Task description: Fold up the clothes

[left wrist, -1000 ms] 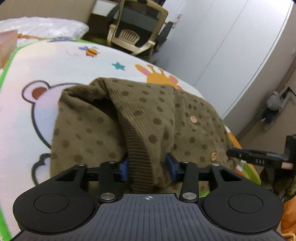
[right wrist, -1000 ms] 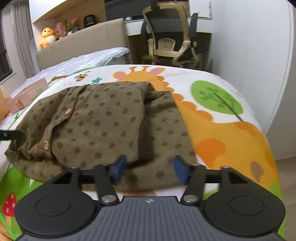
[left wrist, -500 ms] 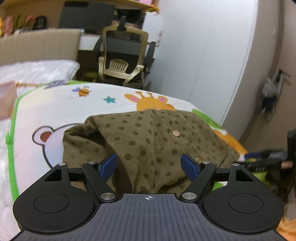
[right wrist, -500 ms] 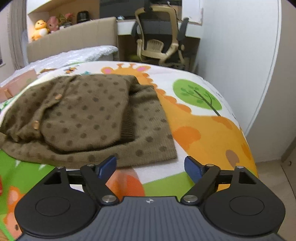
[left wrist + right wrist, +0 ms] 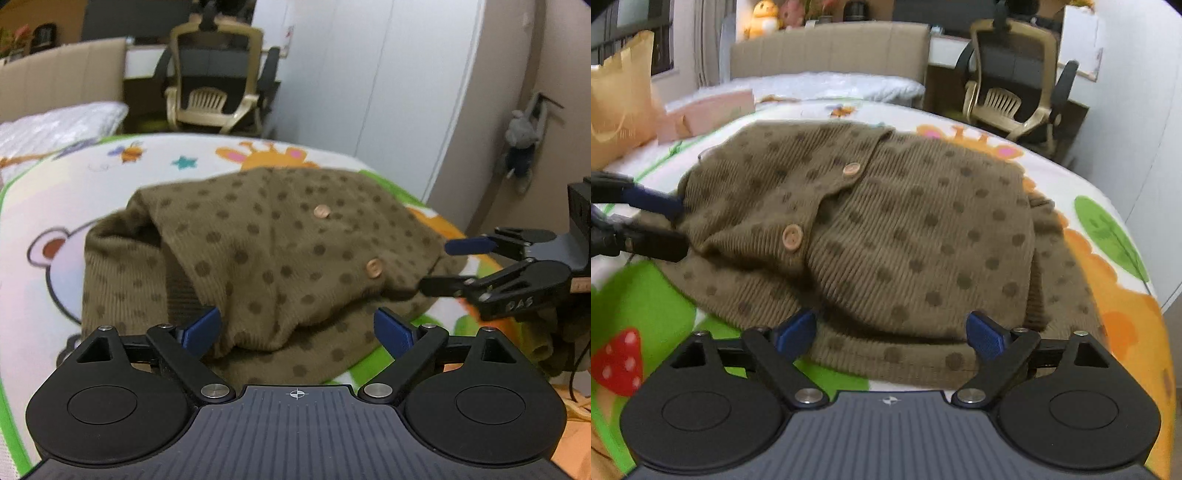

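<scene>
One folded cardigan [image 5: 886, 229], two buttons [image 5: 792, 237] showing.

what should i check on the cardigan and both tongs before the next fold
1. Left tongs open, nothing pinched: ok; they have just been opening, cloth lies loose between the pads.
2. Right tongs open and free: ok, also just opened.
3. Cardigan lies on the play mat, none hanging off the edge: ok.
4. Both sleeves folded in: ok.
5. Folded layers flat: not ok, the middle bulges and the left edge is rumpled.
6. Two buttons show; whether the front is fastened: cannot tell.
</scene>
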`<state>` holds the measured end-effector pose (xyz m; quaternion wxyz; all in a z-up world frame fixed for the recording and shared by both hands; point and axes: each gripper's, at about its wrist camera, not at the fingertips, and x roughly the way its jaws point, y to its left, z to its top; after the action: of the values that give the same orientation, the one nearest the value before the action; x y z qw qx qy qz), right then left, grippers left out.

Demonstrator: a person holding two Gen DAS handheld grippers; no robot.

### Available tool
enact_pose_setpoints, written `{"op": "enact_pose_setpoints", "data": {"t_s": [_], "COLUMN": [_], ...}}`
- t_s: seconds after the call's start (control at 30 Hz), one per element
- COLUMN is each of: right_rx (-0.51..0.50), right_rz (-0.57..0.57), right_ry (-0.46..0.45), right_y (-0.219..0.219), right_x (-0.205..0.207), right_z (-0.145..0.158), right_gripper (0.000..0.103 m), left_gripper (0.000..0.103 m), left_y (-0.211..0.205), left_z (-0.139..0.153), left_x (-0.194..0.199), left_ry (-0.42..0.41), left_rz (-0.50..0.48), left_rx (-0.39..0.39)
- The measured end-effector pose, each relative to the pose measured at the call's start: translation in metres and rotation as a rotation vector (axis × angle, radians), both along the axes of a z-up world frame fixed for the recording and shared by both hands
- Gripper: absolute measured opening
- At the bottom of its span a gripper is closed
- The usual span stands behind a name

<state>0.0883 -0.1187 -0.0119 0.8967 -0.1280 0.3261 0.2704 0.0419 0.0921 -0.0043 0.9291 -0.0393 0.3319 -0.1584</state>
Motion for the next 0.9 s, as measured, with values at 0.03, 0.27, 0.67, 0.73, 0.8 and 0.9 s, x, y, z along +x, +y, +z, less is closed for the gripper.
{"op": "enact_pose_setpoints", "data": {"t_s": [0.03,0.27,0.67,0.73,0.8,0.9], "right_rx": [-0.002,0.173,0.356,0.334,0.327,0.367], "right_rz": [0.003,-0.019,-0.155,-0.127,-0.119,-0.085], "right_ry": [0.005,0.018,0.179,0.156,0.129,0.086], "right_y": [0.001,-0.041,-0.056,-0.048,-0.047,-0.056], "right_x": [-0.001,0.0,0.099,0.095,0.087,0.067], "right_z": [-0.002,0.021,0.0,0.003,0.016,0.042], "right_gripper": [0.093,0.095,0.042,0.027,0.014,0.012], "left_gripper": [0.094,0.094,0.083,0.07,0.053,0.019], "left_y": [0.002,0.04,0.071,0.069,0.067,0.067], "left_z": [-0.002,0.0,-0.023,-0.024,-0.025,-0.02], "left_x": [0.001,0.007,0.058,0.06,0.062,0.064], "left_ry": [0.011,0.03,0.145,0.147,0.158,0.153], "left_rz": [0.012,0.155,0.201,0.185,0.18,0.172], "left_rx": [0.002,-0.091,-0.426,-0.442,-0.427,-0.405]}}
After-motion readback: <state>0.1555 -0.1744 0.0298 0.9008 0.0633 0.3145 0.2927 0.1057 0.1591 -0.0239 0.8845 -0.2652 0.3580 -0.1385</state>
